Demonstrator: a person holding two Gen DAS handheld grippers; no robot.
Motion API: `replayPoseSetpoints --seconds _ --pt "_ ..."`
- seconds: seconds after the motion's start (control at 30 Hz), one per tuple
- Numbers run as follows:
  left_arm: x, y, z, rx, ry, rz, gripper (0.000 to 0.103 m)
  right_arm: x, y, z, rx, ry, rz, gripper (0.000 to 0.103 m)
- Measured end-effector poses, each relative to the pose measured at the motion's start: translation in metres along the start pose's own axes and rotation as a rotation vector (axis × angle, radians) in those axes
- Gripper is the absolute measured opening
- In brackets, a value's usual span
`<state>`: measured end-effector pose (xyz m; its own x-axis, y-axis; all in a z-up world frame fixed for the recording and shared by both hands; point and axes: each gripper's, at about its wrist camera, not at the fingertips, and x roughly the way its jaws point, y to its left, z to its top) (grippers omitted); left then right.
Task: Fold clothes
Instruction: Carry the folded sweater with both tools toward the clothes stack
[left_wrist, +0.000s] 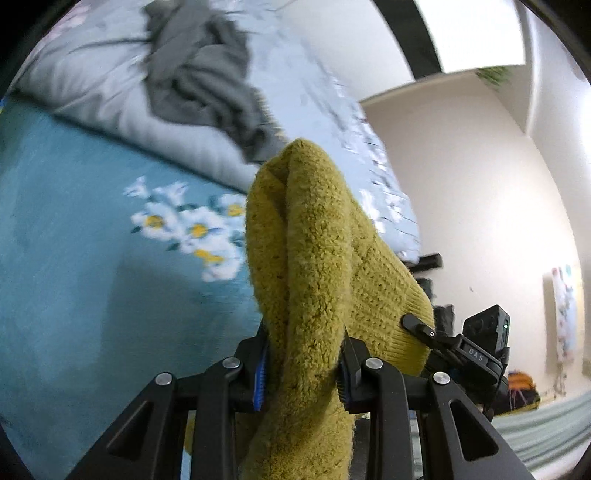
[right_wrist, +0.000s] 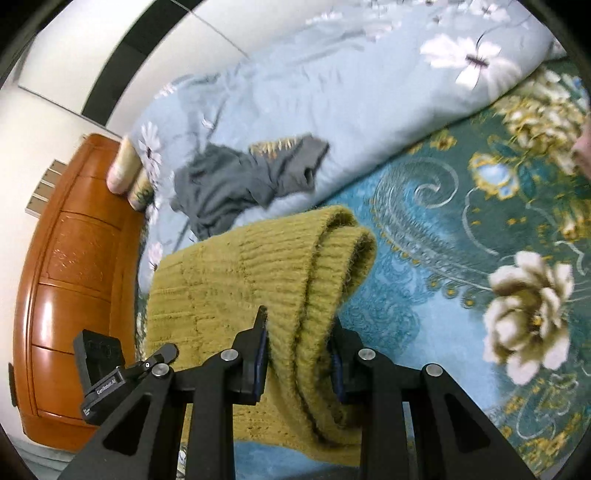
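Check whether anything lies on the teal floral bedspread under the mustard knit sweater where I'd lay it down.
Nothing visible does. The mustard knit sweater hangs between both grippers over bare teal floral bedspread. The crumpled grey garment lies farther back, on the pale blue floral quilt, off that patch.

Bed covered by a teal floral sheet (right_wrist: 424, 229), spreading beneath and ahead of both grippers. Pale blue flowered quilt (right_wrist: 295, 99) bunched on the sheet beyond the right gripper, with a crumpled grey garment (right_wrist: 236, 181) lying on top of it, far from the jaws.
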<state>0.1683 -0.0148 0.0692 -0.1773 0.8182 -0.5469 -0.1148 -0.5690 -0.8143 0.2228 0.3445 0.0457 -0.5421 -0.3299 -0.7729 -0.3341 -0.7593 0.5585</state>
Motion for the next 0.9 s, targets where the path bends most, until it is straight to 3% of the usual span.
replayPoseSetpoints --seconds 0.2,0.43,0.6,0.9 --pt "0.008 -0.062 -0.002 0.14 0.038 -0.082 0.031 -0.073 -0.003 -0.017 -0.006 -0.125 -0.013 0.029" --pt "0.035 -0.153 -0.016 0.305 0.127 -0.132 0.031 -0.158 -0.042 -0.035 0.055 -0.27 -0.024 0.029" --pt "0.077 -0.229 -0.029 0.395 0.216 -0.185 0.031 -0.221 -0.084 -0.046 0.124 -0.365 -0.041 0.029" --pt "0.186 -0.375 -0.054 0.514 0.428 -0.264 0.031 -0.338 -0.169 -0.044 0.267 -0.515 -0.104 0.029"
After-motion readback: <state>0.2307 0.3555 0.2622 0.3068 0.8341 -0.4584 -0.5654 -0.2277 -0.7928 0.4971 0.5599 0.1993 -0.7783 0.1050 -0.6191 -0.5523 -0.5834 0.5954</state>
